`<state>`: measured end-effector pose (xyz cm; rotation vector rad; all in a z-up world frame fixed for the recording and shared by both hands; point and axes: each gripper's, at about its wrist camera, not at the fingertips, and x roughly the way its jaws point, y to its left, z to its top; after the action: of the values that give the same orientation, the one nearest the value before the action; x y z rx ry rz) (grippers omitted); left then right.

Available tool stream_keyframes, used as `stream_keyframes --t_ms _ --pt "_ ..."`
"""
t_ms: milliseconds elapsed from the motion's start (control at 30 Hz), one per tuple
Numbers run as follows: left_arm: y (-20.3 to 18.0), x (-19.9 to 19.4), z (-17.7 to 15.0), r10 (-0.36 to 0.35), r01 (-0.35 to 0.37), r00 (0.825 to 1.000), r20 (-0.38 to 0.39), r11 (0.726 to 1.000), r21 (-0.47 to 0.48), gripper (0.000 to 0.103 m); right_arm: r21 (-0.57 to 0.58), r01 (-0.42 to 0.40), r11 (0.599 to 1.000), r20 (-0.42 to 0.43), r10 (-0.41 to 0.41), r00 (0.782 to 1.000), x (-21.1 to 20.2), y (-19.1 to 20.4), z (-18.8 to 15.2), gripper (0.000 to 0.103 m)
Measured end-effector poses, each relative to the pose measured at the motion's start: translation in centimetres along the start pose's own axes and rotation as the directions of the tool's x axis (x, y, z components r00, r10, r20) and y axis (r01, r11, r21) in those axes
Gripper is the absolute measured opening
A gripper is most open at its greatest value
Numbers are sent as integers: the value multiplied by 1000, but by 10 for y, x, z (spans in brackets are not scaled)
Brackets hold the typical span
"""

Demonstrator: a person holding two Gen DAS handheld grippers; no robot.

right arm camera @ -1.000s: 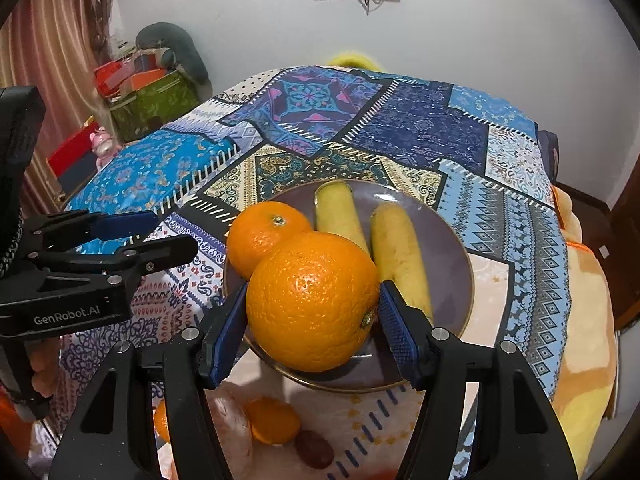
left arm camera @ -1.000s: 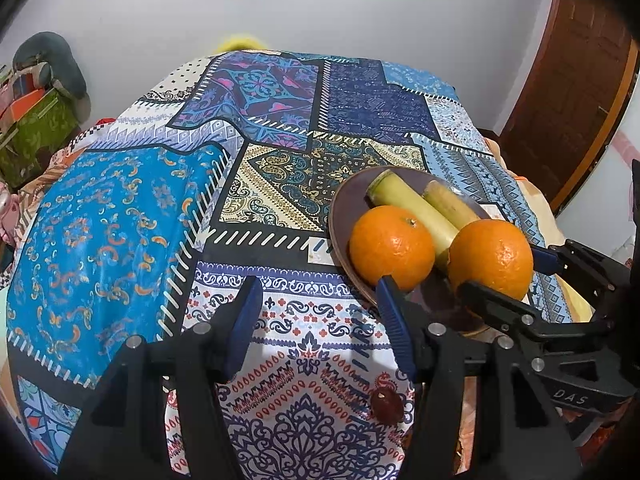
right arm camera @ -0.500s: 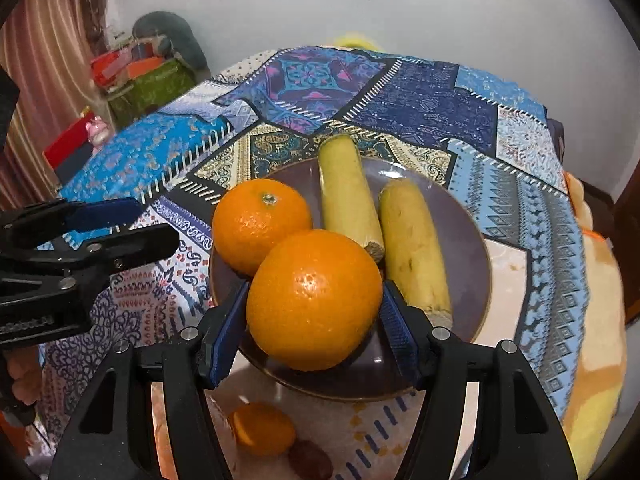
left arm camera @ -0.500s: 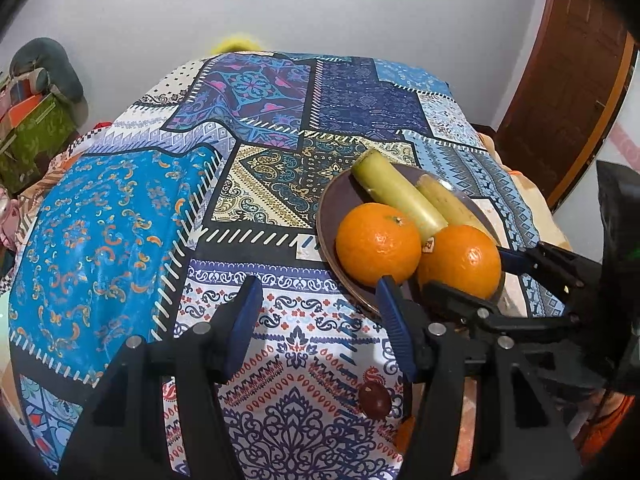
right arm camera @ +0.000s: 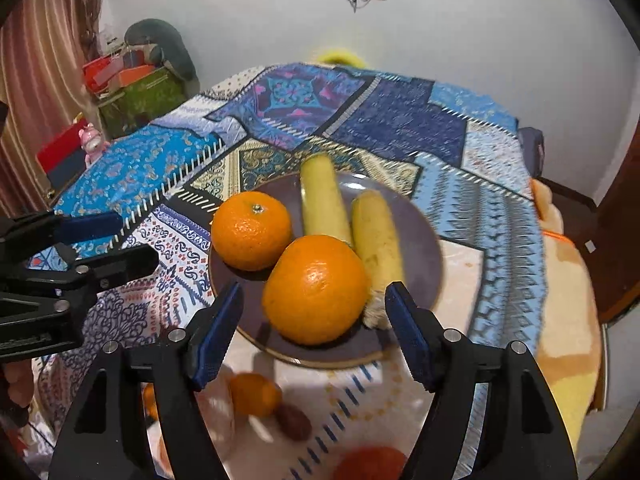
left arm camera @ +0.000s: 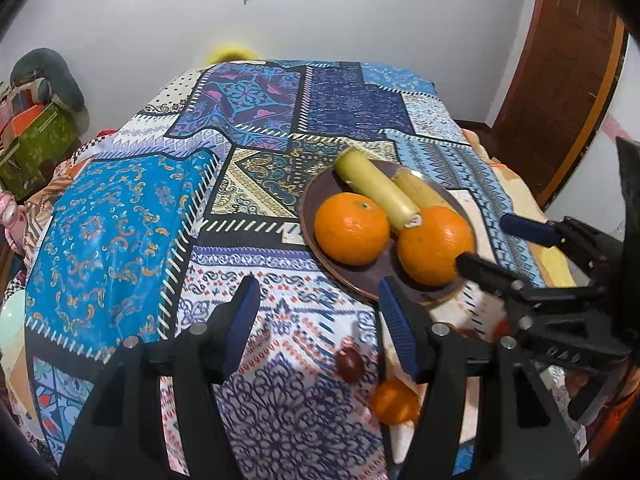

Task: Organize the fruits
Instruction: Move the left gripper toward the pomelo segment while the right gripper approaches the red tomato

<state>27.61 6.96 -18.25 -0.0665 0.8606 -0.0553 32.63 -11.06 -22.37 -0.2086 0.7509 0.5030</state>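
The plate (right arm camera: pixel 424 240) sits on a bed covered by a patchwork bedspread (right arm camera: pixel 132 176). Left of the plate, the left tool (left arm camera: pixel 318 318) hovers over the bedspread, released, with nothing between its pads. On the plate's left side lies one orange (right arm camera: pixel 251 230); a second orange (right arm camera: pixel 316 290) rests just in front of it, touching the two bananas (right arm camera: pixel 376 240) lying side by side on the plate's right half. The right tool (right arm camera: pixel 313 328) stands at the plate's near rim, released, its pads spread wider than the second orange and clear of it. Just before the plate lie a small orange (right arm camera: pixel 256 394) and a dark brown fruit (right arm camera: pixel 295 421).
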Motion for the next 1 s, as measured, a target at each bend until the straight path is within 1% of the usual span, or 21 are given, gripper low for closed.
stream_keyframes --t_ms 67,133,267,533,733,1000 --pt "-6 -8 -3 -7 7 1000 4 1000 7 63 8 11 1000 12 -11 1000 -13 -5 -3 70" --pt "-12 -16 -7 -9 9 1000 9 1000 15 66 16 23 1000 26 -23 999 -26 -9 -6 70" --pt "-26 -27 -15 -15 15 1000 7 999 31 67 33 49 998 48 -50 998 -50 -17 -14 70" --pt "-47 -29 -33 -25 27 999 -37 999 45 68 72 71 995 58 -75 995 -78 -27 -32 71" --pt "-62 -14 -49 -20 25 995 -93 998 57 68 92 71 993 44 -76 996 -83 -33 -46 71" --pt "-73 13 -57 -18 30 987 -160 997 70 68 122 57 991 -6 -56 998 -69 -39 -63 71"
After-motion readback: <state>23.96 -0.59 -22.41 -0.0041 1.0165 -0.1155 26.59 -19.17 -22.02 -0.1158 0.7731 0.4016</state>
